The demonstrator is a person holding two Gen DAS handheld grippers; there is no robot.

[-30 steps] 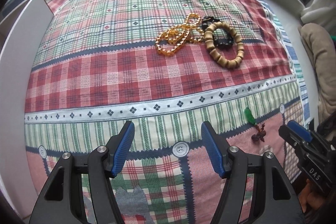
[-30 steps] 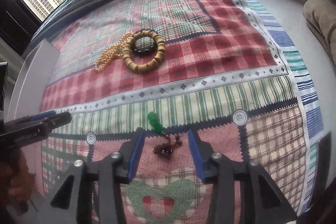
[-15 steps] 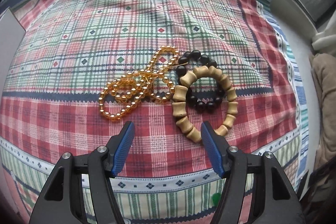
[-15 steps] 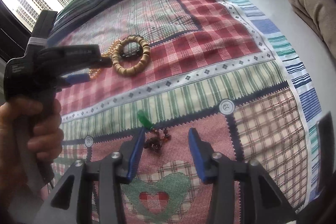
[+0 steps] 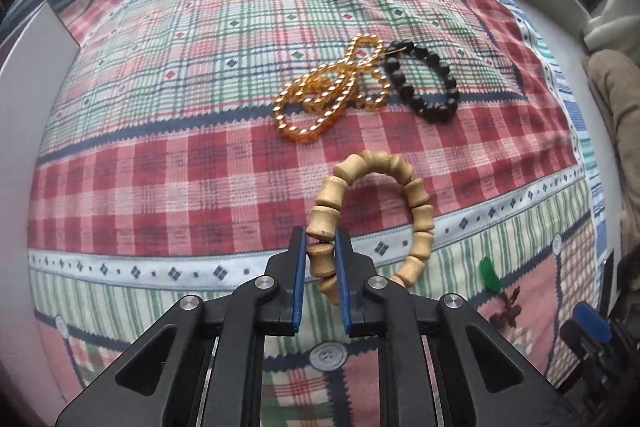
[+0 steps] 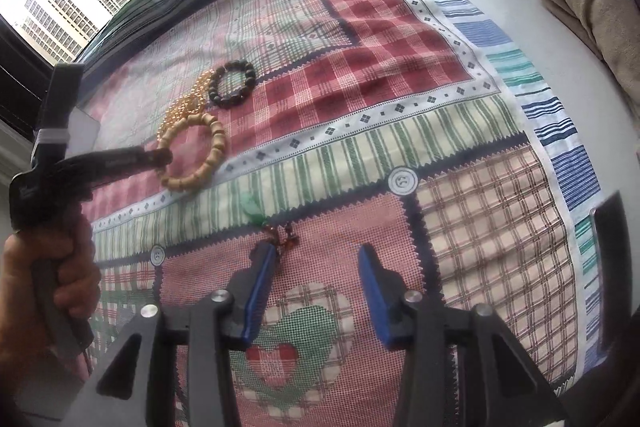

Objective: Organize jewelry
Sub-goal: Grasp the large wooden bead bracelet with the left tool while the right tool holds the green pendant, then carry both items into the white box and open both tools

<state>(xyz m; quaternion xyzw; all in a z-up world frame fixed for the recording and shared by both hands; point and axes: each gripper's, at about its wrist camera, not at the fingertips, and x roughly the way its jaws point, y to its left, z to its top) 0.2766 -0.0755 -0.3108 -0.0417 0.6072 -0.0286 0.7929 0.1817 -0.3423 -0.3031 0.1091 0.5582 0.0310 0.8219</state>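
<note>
My left gripper [image 5: 321,247] is shut on a tan wooden bead bracelet [image 5: 416,203] and holds it lifted off the patchwork cloth [image 5: 160,179]; it also shows in the right wrist view [image 6: 200,151]. An amber bead string [image 5: 324,95] and a black bead bracelet [image 5: 424,83] lie further back on the cloth. A green pendant with dark red beads [image 5: 496,287] lies at the right. My right gripper [image 6: 316,259] is open, with that pendant [image 6: 256,211] just beyond its left finger.
A white box wall [image 5: 28,99] stands at the left. A beige cushion [image 6: 584,3] lies on the grey sill at the right. Windows run along the back edge.
My left gripper closed on the wooden bracelet and pulled it back and up, away from the black bracelet it lay on. My right gripper drifted slightly right of the pendant.
</note>
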